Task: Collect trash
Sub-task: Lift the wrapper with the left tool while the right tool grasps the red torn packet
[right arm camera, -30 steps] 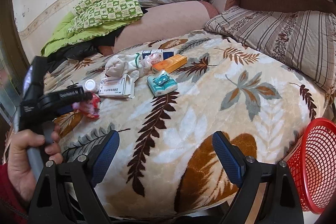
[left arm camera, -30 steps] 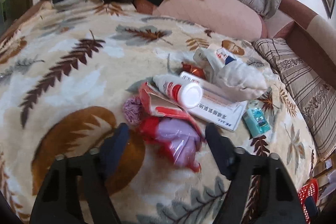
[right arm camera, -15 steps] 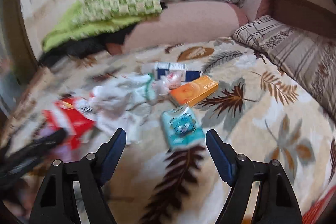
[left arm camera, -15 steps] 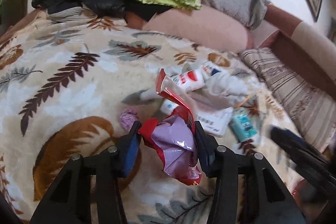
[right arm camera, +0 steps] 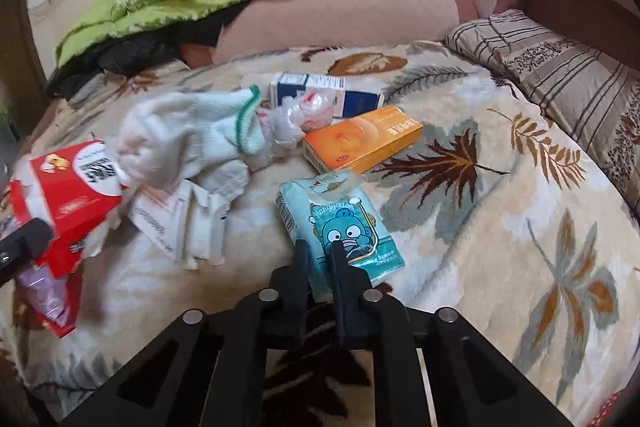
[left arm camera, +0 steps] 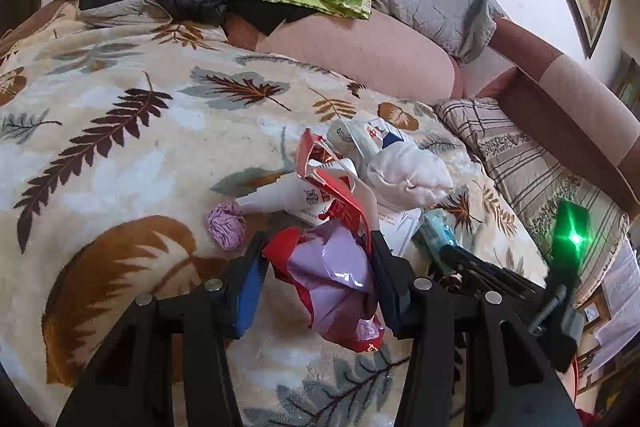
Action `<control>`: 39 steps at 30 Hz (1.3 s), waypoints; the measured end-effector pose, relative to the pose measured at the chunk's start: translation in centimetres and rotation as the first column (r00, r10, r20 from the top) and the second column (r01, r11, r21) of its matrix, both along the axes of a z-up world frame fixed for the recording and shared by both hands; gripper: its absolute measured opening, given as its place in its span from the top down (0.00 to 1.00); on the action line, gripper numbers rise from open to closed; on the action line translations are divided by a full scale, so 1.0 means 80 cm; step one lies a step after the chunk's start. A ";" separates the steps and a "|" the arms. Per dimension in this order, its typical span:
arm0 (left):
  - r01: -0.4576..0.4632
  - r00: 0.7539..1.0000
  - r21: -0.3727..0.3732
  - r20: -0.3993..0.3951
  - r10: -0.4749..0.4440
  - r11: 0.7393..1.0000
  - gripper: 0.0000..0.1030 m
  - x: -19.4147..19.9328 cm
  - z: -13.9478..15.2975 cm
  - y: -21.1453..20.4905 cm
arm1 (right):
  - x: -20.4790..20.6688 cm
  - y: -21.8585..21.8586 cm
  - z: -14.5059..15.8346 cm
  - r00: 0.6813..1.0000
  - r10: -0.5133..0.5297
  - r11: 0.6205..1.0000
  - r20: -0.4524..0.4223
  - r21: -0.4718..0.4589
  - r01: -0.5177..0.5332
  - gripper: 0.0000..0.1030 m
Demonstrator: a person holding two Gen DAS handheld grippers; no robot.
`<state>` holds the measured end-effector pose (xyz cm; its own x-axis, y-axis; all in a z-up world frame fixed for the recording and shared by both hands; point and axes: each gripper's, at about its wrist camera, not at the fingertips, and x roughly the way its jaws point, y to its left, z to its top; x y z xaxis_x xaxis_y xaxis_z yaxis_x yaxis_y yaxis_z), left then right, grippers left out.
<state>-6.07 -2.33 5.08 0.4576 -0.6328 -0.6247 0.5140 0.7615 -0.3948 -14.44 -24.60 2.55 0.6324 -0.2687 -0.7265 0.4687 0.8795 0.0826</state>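
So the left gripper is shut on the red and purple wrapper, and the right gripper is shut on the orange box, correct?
Not quite. The right wrist view shows the right gripper shut on the blue tissue pack; the orange box lies untouched behind it. The left gripper does hold the red and purple wrapper.

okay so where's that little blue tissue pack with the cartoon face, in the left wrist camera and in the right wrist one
Left wrist: the blue tissue pack shows right of centre, partly hidden behind the right hand-held gripper.
Right wrist: it lies at lower centre, at the closed fingertips.
Shared landmark: the white sock.
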 end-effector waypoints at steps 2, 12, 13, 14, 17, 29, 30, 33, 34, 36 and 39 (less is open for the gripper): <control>0.007 1.000 -0.003 0.003 -0.007 1.000 0.53 -0.004 0.002 0.003 | -0.010 0.002 0.007 1.000 -0.007 1.000 0.028 0.007 0.007 0.91; -0.018 1.000 0.029 0.004 0.018 0.999 0.45 -0.008 0.007 0.016 | -0.020 0.004 0.017 0.999 -0.002 0.999 0.050 0.035 0.000 0.92; -0.024 1.000 0.039 0.000 0.024 0.999 0.45 -0.007 0.006 0.017 | -0.020 0.004 0.018 0.999 -0.004 0.999 0.052 0.037 0.002 0.92; -0.028 1.000 0.046 -0.004 0.028 0.999 0.45 -0.007 0.005 0.018 | -0.021 0.005 0.019 0.999 -0.003 0.999 0.054 0.037 0.001 0.92; -0.025 0.998 0.067 -0.048 0.028 0.997 0.45 -0.005 -0.001 0.023 | -0.023 0.004 0.023 0.998 -0.009 0.999 0.059 0.038 0.006 0.92; 0.039 0.991 0.184 -0.131 -0.015 0.982 0.30 -0.029 -0.025 0.037 | -0.052 0.018 0.052 0.993 -0.009 0.999 0.116 0.039 0.004 0.93; 0.044 0.993 0.201 -0.117 -0.021 0.979 0.30 -0.032 -0.025 0.033 | -0.054 0.018 0.054 0.993 -0.010 0.999 0.122 0.040 0.005 0.93; 0.061 0.995 0.242 -0.087 -0.041 0.968 0.30 -0.042 -0.026 0.024 | -0.060 0.017 0.058 0.991 -0.013 0.999 0.131 0.042 0.007 0.93; 0.068 0.995 0.247 -0.082 -0.049 0.967 0.30 -0.044 -0.026 0.023 | -0.061 0.016 0.060 0.991 -0.014 0.999 0.133 0.041 0.008 0.93; 0.060 0.998 0.278 -0.050 -0.048 0.959 0.30 -0.046 -0.027 0.018 | -0.063 0.014 0.062 0.990 -0.016 0.999 0.139 0.043 0.011 0.93; 0.073 0.996 0.299 -0.065 -0.056 0.951 0.42 -0.042 -0.034 0.010 | -0.064 0.014 0.063 0.990 -0.018 0.999 0.139 0.044 0.012 0.93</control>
<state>-9.44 -1.53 2.34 0.3816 -0.4385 -0.8137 0.5497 0.8154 -0.1816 -19.54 -23.48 7.61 0.7245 -0.2494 -0.6425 0.4630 0.8667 0.1856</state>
